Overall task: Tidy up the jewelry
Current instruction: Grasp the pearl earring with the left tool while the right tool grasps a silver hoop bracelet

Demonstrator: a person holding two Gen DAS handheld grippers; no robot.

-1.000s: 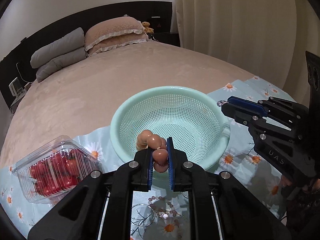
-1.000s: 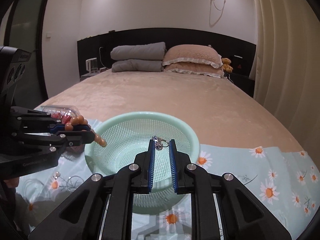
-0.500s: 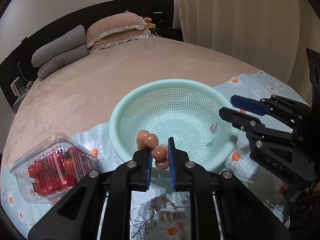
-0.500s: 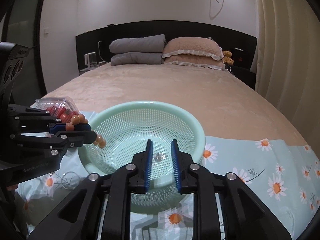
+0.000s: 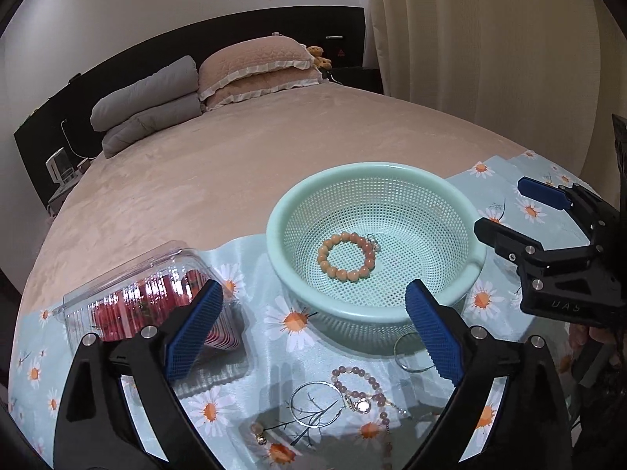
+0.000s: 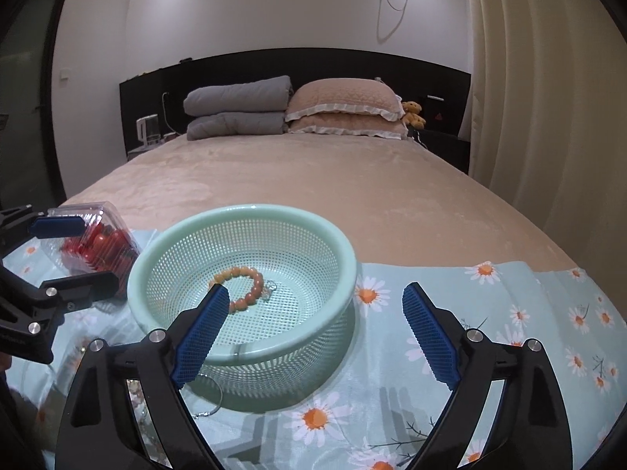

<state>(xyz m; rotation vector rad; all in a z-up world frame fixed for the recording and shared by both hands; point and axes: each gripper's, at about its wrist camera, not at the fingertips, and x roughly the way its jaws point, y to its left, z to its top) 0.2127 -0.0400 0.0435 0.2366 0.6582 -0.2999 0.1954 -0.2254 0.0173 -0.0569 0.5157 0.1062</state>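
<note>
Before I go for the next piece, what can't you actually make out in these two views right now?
- Small silver piece beside the orange bead bracelet in the green basket: too small to identify in either view.
- Pink bead strand: its lower end is cut off by the left wrist view's bottom edge.
- Thin ring by the basket: partly hidden behind the right gripper finger.

Dim warm indoor light, sharp focus, soft shadows, strong fisheye bending and dark corners.
</note>
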